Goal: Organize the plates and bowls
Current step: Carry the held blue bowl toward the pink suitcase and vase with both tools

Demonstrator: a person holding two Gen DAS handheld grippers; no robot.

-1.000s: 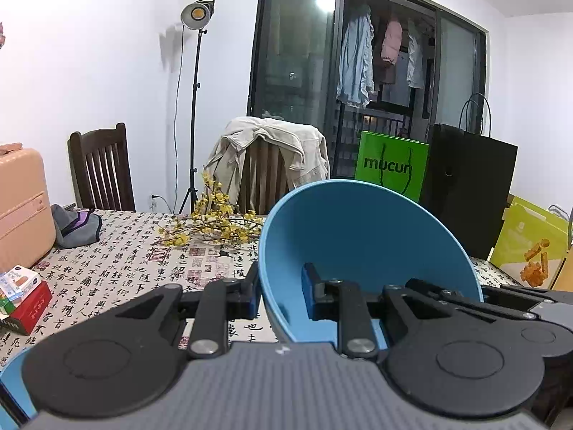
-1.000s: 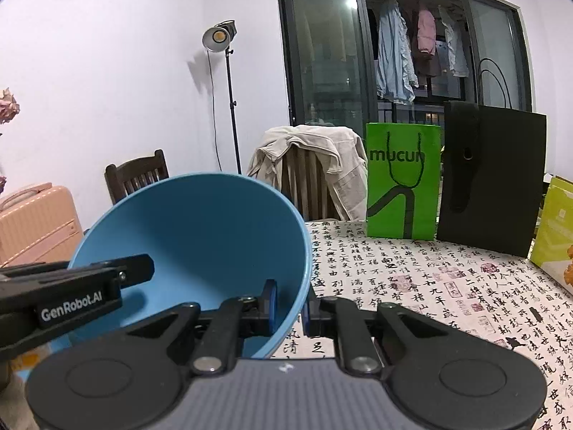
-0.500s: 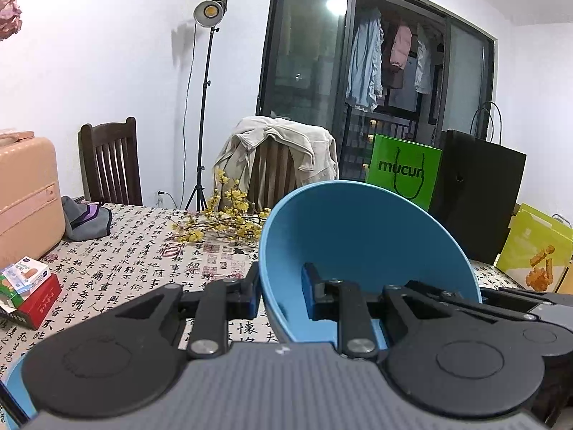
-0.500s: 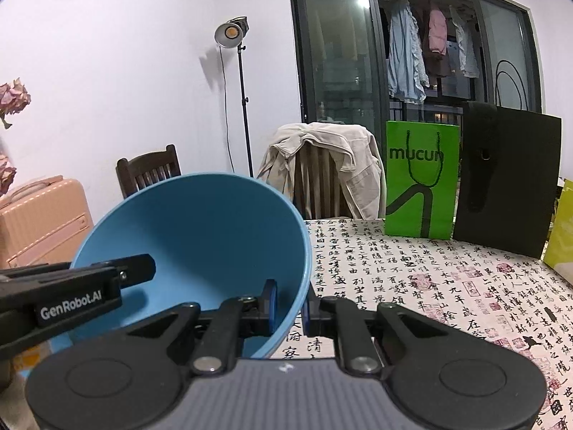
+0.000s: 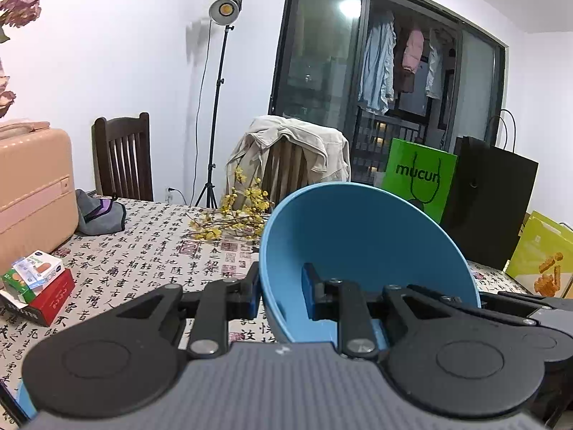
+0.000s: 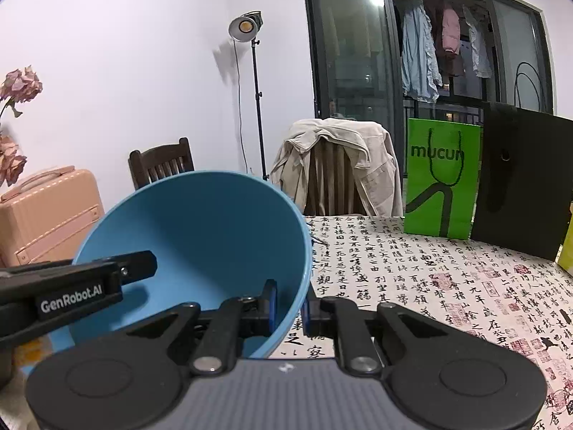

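A: Where's the bowl [image 5: 365,251]?

B: In the air above the surface [image 6: 429,279], tilted. The left claw [image 5: 279,292] is clamped on its left rim, the right claw [image 6: 288,302] on its right rim.

A: Risk?

B: If the claws pull apart or twist unevenly, the thin rim could slip out and the bowl would drop.

Blue bowl [image 5: 358,243]: base hidden behind left gripper [image 5: 279,292] body. Table [image 6: 429,279] near edge not visible in either view. Snack bag [image 5: 540,261] cut off by frame edge
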